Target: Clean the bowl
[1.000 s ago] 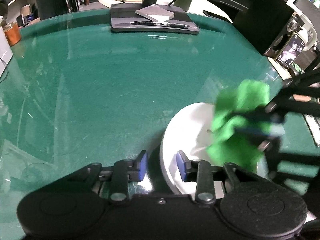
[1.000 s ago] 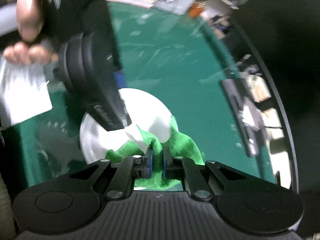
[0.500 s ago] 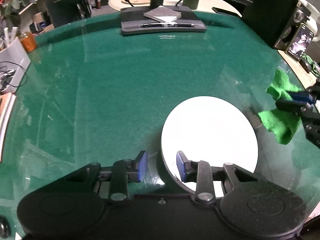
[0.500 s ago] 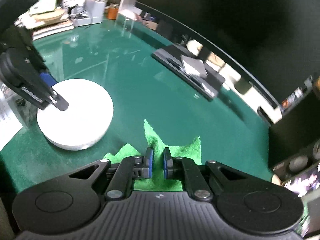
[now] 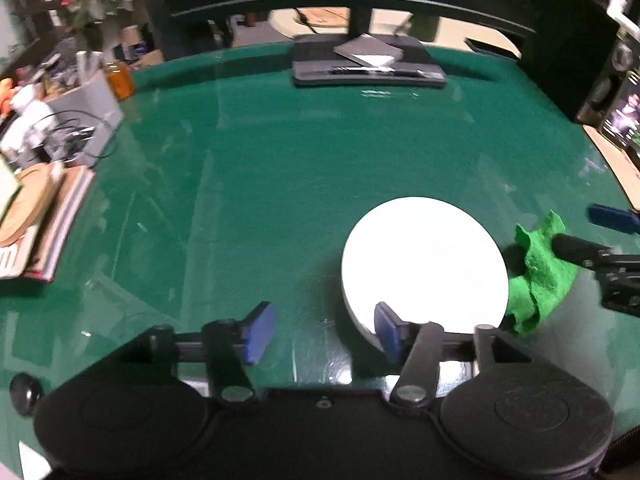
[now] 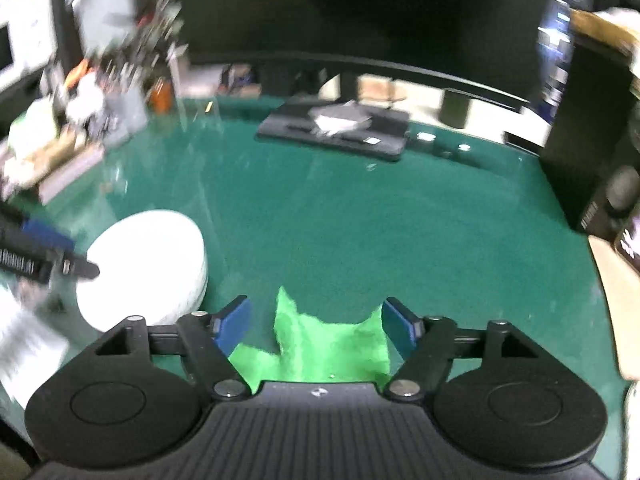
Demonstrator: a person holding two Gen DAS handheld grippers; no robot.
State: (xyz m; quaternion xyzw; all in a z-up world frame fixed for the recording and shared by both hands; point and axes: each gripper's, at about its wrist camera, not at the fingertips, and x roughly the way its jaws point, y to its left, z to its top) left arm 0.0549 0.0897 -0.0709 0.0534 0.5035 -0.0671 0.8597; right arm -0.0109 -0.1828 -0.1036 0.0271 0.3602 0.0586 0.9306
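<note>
A white bowl (image 5: pixel 424 264) stands on the green table; in the right wrist view the bowl (image 6: pixel 148 264) is at the lower left. My left gripper (image 5: pixel 324 332) hangs over the bowl's near left rim. Its jaws are opening, the right pad is just over the rim, and neither pad presses on anything. A crumpled green cloth (image 5: pixel 540 276) lies on the table against the bowl's right side. My right gripper (image 6: pixel 316 322) is right above the cloth (image 6: pixel 328 344). Its jaws are opening wide and the cloth lies loose between them. The left gripper (image 6: pixel 60 252) shows at the bowl's left.
A black stand (image 5: pixel 368 64) with a notebook and a pen sits at the table's far edge under a dark monitor. Books, a grey box and an orange jar (image 5: pixel 120 80) crowd the left side. A black speaker (image 6: pixel 580 184) and a phone stand on the right.
The right gripper carried the cloth off the bowl to its right side, rolled level and opened, letting the cloth go. The left gripper let go of the bowl's rim and drew back.
</note>
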